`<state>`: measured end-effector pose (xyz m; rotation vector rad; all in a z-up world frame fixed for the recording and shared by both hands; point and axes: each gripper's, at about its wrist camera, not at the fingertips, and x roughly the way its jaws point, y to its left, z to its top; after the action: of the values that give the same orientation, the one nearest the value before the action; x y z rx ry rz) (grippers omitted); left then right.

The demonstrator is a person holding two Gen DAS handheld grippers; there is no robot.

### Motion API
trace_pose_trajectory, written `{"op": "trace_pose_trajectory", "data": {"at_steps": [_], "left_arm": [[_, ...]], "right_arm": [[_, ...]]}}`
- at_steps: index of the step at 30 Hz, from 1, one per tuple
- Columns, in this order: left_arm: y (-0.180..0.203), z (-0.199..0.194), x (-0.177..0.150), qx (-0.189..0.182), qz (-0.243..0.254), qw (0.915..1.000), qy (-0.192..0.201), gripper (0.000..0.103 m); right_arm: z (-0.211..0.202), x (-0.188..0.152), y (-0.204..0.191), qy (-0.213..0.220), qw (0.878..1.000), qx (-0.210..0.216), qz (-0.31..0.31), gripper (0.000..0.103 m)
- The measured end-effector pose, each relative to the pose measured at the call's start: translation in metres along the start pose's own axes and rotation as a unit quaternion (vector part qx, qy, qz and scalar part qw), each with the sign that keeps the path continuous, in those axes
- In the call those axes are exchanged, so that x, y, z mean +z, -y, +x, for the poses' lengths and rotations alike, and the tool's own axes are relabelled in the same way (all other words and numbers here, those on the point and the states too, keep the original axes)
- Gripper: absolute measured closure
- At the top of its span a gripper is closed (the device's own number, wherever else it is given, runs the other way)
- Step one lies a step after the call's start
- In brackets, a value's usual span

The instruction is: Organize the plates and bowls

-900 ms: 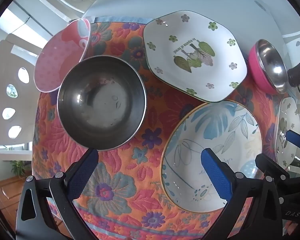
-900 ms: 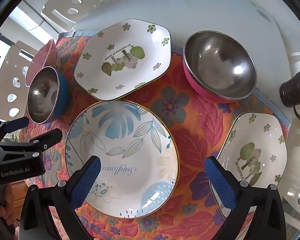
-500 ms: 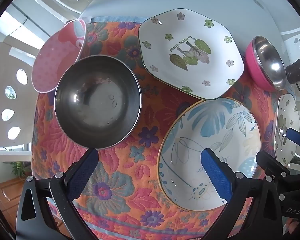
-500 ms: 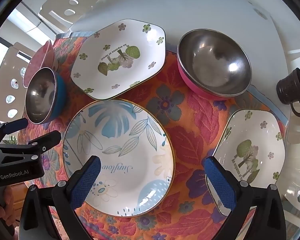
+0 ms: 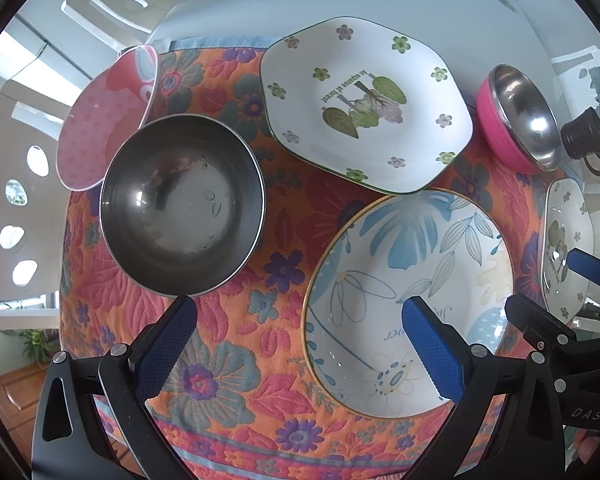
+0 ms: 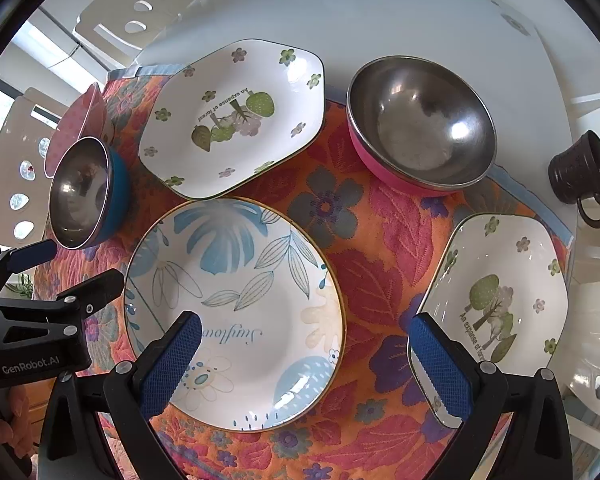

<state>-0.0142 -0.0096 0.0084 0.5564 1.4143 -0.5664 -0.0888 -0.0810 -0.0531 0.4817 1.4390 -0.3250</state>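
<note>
Orange quilted floral cloth (image 6: 360, 280) covers the near part of our white table (image 6: 380, 8), and everything to be sorted lies on it. Largest is the round white plate with blue leaves (image 6: 236, 304) at lower centre of the right view; we count one. Next come two white hexagonal plates with tree prints, one at upper centre (image 6: 236, 120) and one at lower right (image 6: 496, 300). Then two steel-lined bowls, a pink-sided bowl (image 6: 420, 124) at upper right and a blue-sided bowl (image 6: 84, 192) at left, and one pink dotted dish (image 5: 100, 128) tucked behind the blue-sided bowl at upper left of the left view. Smallest is a single dark metal cup (image 6: 582, 170) at the right edge.

Our left gripper (image 5: 300, 316) and right gripper (image 6: 304, 336) both hover with jaws spread wide and nothing between them.

We judge the risks to be these: glazed rims may slip from the pads if pinched shallowly, the pink dish may shift when its neighbour bowl is lifted, and our two grippers, already near each other, could collide.
</note>
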Motion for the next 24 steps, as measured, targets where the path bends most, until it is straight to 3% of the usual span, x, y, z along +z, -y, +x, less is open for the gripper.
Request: {"op": "trace_pose_trajectory", "data": {"at_steps": [24], "left_arm": [[-0.0033, 0.0021, 0.0010, -0.010, 0.003, 0.9999, -0.011, 0.001]], "right_arm": [[0.0022, -0.0046, 0.0024, -0.007, 1.000, 0.003, 0.007, 0.000]]}}
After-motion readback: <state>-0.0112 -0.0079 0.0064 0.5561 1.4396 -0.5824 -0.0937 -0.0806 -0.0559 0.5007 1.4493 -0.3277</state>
